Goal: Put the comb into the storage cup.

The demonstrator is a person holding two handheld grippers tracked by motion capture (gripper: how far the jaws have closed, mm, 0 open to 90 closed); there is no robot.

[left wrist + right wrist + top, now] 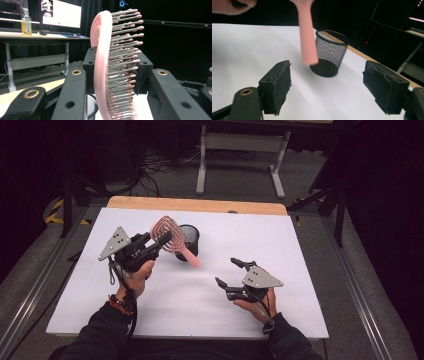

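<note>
In the right gripper view the pink brush (306, 32) was cut off by the top edge, so just its blurred handle showed, and it hid part of the mesh cup (329, 53). In the left gripper view the brush's lower end ran off the bottom edge, and its head hid the fingers' pads.

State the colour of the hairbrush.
Pink; the hairbrush shows best in the left gripper view, bristle tips pink too.
</note>
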